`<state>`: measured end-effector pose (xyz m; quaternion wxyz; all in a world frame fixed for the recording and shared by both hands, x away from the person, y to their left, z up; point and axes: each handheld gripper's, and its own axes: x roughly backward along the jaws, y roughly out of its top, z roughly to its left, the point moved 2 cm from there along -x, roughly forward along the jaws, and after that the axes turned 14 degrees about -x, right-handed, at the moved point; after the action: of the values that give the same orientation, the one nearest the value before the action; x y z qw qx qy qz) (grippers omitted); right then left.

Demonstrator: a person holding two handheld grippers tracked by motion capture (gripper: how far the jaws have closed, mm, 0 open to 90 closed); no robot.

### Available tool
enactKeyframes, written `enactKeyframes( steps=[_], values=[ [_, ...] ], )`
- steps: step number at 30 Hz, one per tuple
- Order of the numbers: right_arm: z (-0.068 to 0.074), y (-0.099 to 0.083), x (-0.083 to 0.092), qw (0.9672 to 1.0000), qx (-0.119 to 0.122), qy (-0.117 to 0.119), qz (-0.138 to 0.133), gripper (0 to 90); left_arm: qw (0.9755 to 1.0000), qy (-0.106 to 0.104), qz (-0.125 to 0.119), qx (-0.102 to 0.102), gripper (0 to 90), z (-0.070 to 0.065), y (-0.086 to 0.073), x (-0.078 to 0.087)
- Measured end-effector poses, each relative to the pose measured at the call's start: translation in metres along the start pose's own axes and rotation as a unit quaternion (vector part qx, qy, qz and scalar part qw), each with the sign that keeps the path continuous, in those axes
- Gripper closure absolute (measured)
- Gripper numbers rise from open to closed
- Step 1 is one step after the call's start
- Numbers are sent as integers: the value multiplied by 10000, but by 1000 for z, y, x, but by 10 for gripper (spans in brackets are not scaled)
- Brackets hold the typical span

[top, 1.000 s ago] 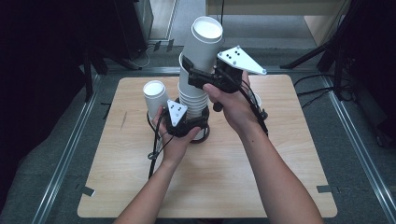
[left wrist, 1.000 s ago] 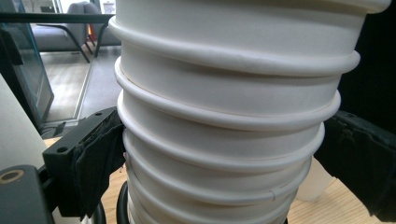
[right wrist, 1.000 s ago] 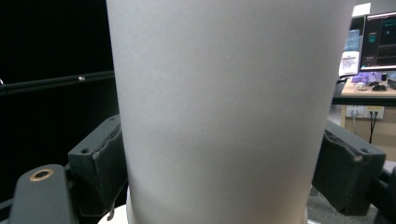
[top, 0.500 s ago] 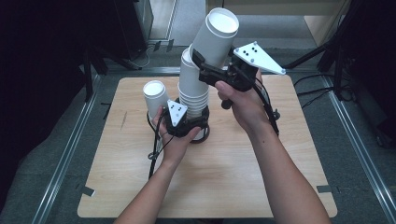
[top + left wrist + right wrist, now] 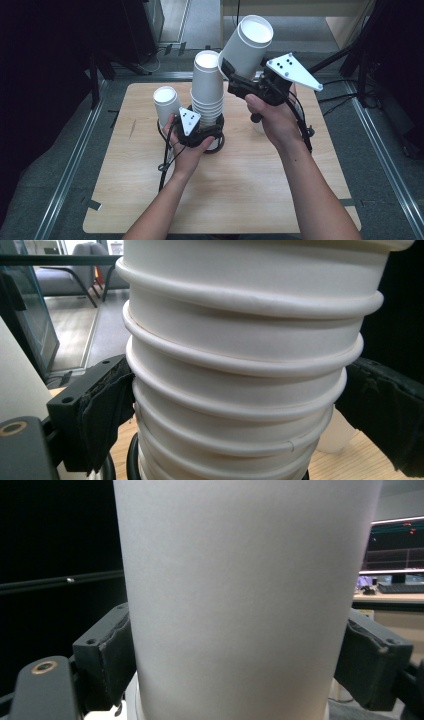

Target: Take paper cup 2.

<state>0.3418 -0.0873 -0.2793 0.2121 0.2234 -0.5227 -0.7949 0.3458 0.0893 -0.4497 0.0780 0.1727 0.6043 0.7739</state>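
White paper cup (image 5: 248,45), single, tall and tapered, sits clamped between the right tool's (image 5: 235,75) two black jaws, lifted well clear of the table (image 5: 250,200) and tilted with its open mouth up and away from the hand. The right gripper view shows both padded jaws pressed on the smooth cup wall (image 5: 240,600) at mid-height, one each side.

Stack of nested white paper cups (image 5: 207,85) stands upright on the light wooden table, just left of and below the lifted cup. Left tool (image 5: 210,131) is clamped round the stack's lower part; in the left gripper view its pads (image 5: 107,415) bear on the ribbed rims (image 5: 240,370), left one clearly touching, right one close against it. Jaws stand wide because the stack is wide.

One more lone white paper cup (image 5: 166,102) stands upright beyond the left tool, on its outer side, apart from the stack.

Step in hand, as I judge it: carry the separated cup off and set it down. To do it well:
- keep squeeze light, thin wall will dent
- bring cup back upright before lowering
- pick a bare spot on the right tool's side, clear of stack and trailing cables
- left tool keeps stack pinned so it can't tip
- release only once the base sits flat
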Motion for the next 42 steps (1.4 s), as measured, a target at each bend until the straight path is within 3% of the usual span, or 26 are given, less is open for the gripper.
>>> enactKeyframes(
  steps=[18,31,42],
  values=[
    [-27,-36,33,9989,207,-392,126,155,9995,-123,-56,-269,10,-3,-5,16],
    [-44,-62,56,9977,215,-583,254,154,9988,-368,-106,-289,0,-6,-13,41],
    [-54,-85,75,9959,308,-775,349,151,9984,-505,-207,-139,0,-1,-17,69]
  ],
)
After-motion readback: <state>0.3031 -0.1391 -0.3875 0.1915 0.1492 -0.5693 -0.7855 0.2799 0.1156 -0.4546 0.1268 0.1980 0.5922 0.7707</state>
